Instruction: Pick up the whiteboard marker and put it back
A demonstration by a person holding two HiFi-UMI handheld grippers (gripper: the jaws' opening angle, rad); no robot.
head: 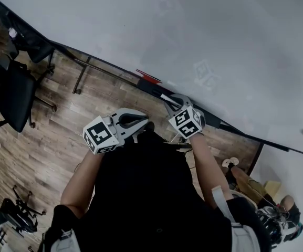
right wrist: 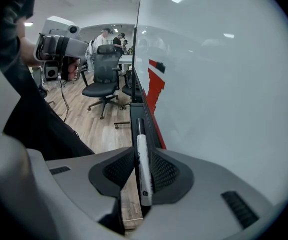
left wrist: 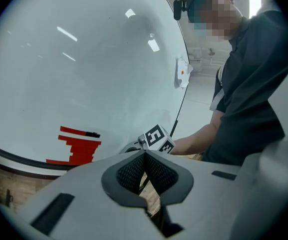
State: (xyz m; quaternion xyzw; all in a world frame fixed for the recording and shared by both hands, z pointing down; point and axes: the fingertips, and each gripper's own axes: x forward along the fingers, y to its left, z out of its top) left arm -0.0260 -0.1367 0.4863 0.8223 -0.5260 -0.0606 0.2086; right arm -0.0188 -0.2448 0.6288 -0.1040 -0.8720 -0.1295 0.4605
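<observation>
Pinching the whiteboard marker [right wrist: 143, 169] at the board's lower edge: right gripper [right wrist: 143, 151].

Right gripper view: both pads sit against the marker's white barrel, jaws spread only to its width. The marker lies along the black tray [right wrist: 136, 101] under the whiteboard [right wrist: 223, 84], dark end pointing away. Left gripper [left wrist: 144, 154]: jaw tips pressed together, nothing between them. Its view alone shows the right gripper's marker-printed cube [left wrist: 157, 138] and the person's forearm. Red stepped drawing [left wrist: 79, 146] on the board beyond. Head view: the gripper body covers the grip, and the dark torso hides the floor below. Office chair [right wrist: 103, 79] behind, on the wood floor.
</observation>
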